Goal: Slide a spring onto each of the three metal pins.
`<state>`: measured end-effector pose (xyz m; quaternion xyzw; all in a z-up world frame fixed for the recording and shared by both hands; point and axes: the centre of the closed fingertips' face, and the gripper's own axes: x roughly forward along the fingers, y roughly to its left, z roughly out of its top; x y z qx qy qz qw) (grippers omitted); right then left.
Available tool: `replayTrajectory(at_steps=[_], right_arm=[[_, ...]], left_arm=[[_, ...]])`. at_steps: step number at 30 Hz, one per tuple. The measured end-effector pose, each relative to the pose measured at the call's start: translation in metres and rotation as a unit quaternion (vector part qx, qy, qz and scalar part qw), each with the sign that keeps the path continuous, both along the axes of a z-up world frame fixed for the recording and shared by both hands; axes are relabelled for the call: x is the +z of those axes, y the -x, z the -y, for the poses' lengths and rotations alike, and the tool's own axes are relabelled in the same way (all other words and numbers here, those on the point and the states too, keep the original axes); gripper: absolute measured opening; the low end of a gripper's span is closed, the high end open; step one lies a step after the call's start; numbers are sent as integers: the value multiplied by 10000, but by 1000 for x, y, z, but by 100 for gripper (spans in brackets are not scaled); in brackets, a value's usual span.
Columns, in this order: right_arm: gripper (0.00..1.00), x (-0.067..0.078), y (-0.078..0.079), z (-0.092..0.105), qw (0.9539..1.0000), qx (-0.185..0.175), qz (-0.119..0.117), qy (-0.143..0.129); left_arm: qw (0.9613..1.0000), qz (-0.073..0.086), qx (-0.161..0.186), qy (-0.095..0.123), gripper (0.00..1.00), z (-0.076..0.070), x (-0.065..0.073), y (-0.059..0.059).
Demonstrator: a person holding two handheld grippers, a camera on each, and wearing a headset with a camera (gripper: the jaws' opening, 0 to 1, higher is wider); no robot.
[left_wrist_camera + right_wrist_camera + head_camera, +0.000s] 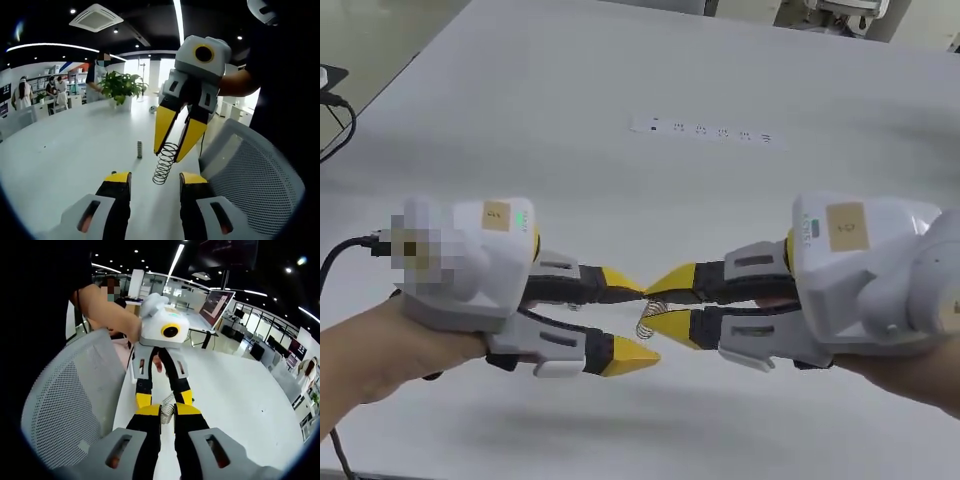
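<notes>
My right gripper (665,305) is shut on a silver coil spring (648,322), held just above the white table (620,200). In the left gripper view the spring (165,164) hangs down from the right gripper's yellow fingertips (164,127). In the right gripper view the spring (168,413) sits between that gripper's own jaws. My left gripper (635,320) faces it tip to tip. It is open, and the spring's free end lies close in front of its gap (155,178). A small upright pin (139,149), seemingly with a coil on it, stands on the table beyond.
A white power strip (705,130) lies at the far middle of the table, and a black cable (340,110) runs along the left edge. A grey mesh chair (260,170) stands beside the table. A potted plant (120,85) and several people are in the background.
</notes>
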<state>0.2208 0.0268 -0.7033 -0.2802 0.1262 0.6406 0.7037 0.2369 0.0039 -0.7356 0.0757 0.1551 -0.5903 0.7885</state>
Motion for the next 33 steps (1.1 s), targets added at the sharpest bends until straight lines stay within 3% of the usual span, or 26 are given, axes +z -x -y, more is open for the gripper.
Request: replayTrajectory(at_steps=[15, 24, 33], right_arm=[[6, -3, 0, 1, 10000, 14, 26, 93], [6, -4, -3, 5, 9999, -79, -14, 95], [6, -5, -6, 8, 9999, -114, 30, 123]], left_arm=[[9997, 112, 175, -126, 55, -10, -1, -2], [9972, 235, 681, -187, 75, -35, -2, -15], [9924, 250, 1162, -303, 90, -64, -7, -27]])
